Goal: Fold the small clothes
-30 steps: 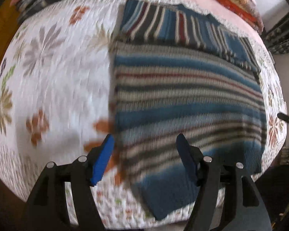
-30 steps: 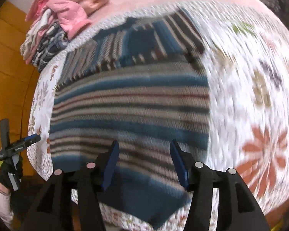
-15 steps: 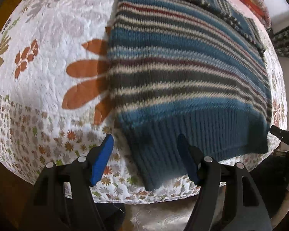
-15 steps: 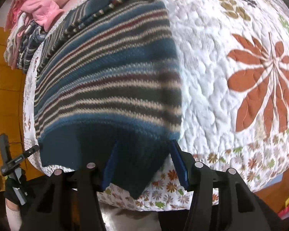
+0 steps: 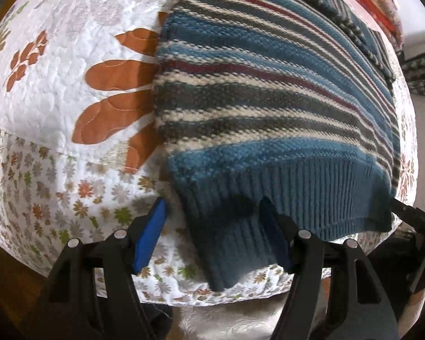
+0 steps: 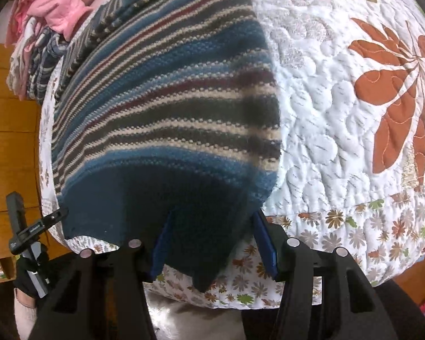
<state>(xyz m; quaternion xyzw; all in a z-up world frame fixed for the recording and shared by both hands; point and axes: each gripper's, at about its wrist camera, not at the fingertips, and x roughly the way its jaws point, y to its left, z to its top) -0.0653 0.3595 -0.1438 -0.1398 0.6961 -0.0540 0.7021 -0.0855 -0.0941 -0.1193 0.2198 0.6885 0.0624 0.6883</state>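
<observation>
Left wrist view: left gripper [image 5: 212,226], black with blue pads, stands spread wide around the near left corner of a blue, grey, cream and maroon striped knit sweater [image 5: 269,99]; the ribbed hem corner droops between the fingers over the bed's front edge, nothing pinched yet. Sweater lies flat on a white quilted bedspread with orange flower print [image 5: 56,70], hem toward the person, sleeves folded in at the far end, likely squared up this way so the hem can be lifted and carried over. Right wrist view: right gripper [image 6: 215,240] likewise spread, straddling the near right hem corner, dark rib hanging between the pads. Both tools sit at matching corners, presumably to grip together and keep the fold even. Beyond the sweater's far left, a heap of pink and plaid clothes [image 6: 48,22] waits. Judged stage: pre-grasp for the bottom-up fold; closing on the rib comes next.
</observation>
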